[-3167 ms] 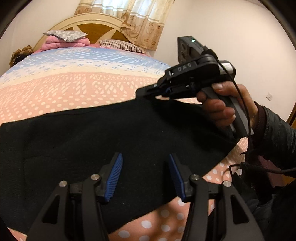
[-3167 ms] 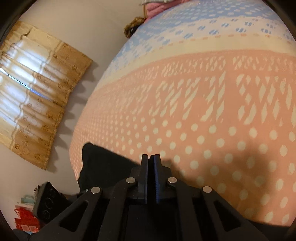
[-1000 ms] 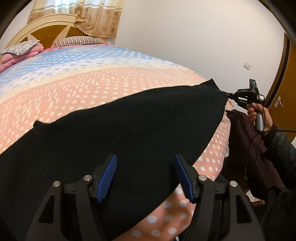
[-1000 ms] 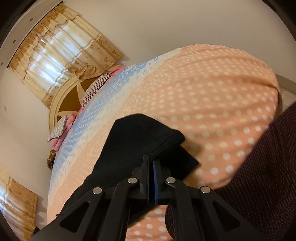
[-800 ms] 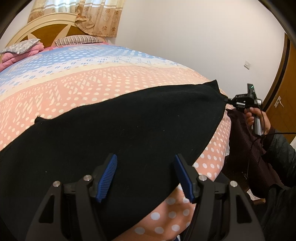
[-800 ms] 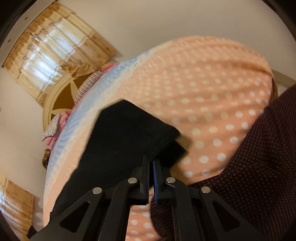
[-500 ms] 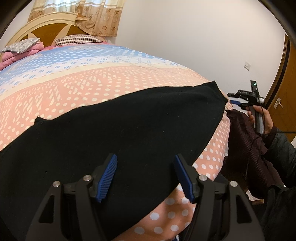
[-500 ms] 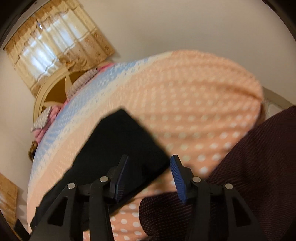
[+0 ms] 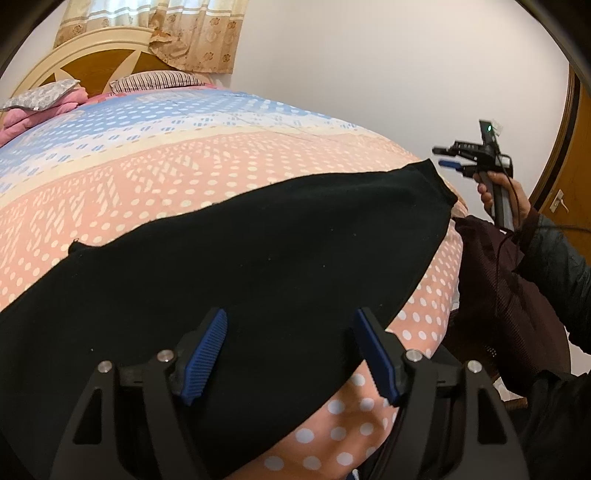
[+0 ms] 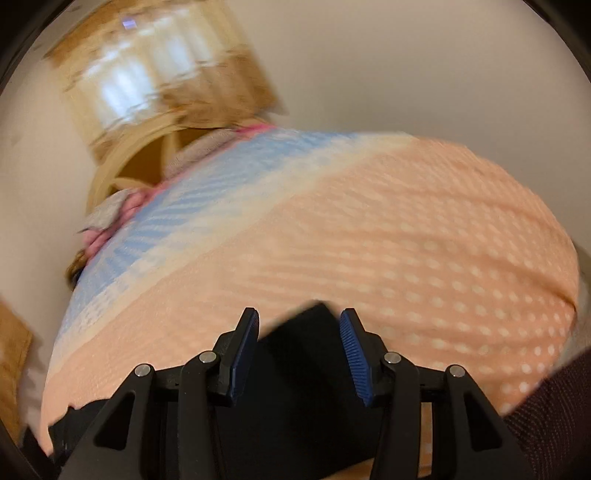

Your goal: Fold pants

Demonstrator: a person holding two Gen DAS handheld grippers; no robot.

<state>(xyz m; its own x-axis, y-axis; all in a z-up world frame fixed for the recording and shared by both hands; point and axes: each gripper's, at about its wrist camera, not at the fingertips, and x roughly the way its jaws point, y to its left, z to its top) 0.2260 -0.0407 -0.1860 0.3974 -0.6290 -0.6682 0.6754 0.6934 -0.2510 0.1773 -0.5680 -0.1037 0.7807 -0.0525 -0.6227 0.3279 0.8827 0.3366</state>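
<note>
On dotted bedspread [image 9: 155,177], flat black pants [image 9: 236,266]

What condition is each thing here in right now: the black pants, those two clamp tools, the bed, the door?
Black pants: spread flat across the bed, held by neither tool.
Left gripper: jaws apart and opening, hovering above the pants, nothing pinched.
Right gripper: jaws open, empty, off the pants' far corner.
Bed: made, covered by a dotted pink and blue bedspread.
Curtain: drawn.
Door: only partly visible, cannot tell.
</note>
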